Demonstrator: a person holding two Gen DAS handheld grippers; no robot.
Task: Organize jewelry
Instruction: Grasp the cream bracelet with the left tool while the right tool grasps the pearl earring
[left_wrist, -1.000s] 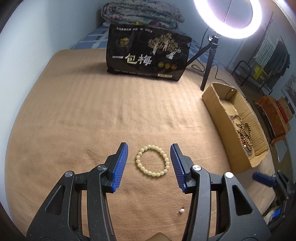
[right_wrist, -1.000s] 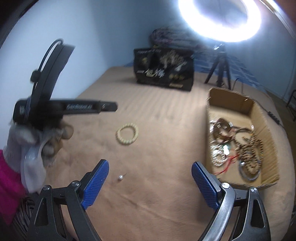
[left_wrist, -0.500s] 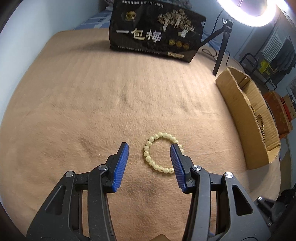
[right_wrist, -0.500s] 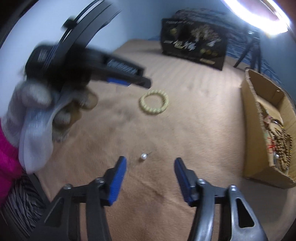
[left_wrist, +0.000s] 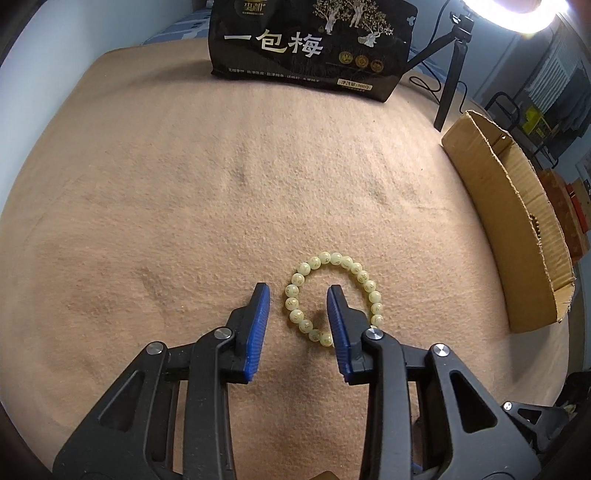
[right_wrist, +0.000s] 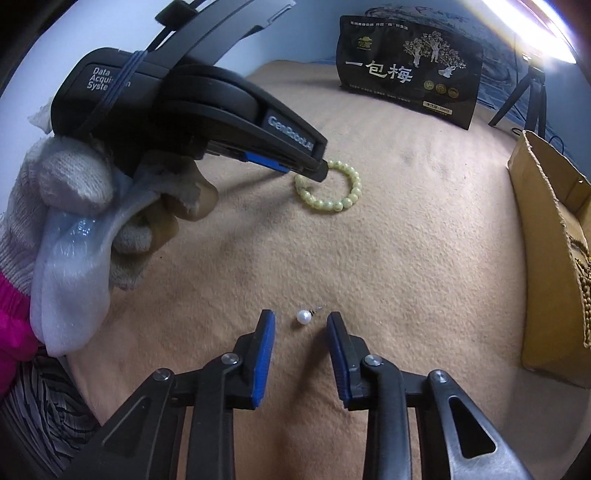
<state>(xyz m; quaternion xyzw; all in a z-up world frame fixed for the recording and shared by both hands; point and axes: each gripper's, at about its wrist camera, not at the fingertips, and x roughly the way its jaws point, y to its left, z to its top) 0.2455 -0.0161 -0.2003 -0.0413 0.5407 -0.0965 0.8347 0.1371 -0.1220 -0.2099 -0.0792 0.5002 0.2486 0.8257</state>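
1. Left gripper: jaws closing, one pad inside the pale green bead bracelet, the other outside; left arc of beads between them, not yet pinched.
2. Right gripper: jaws closing around the pearl stud earring; pads not touching it.
3. Bracelet lies on the tan blanket, 12 o'clock of the earring.
4. Cardboard box at 3 o'clock; black snack bag at 12 o'clock.
5. Gloved hand grips the left tool.
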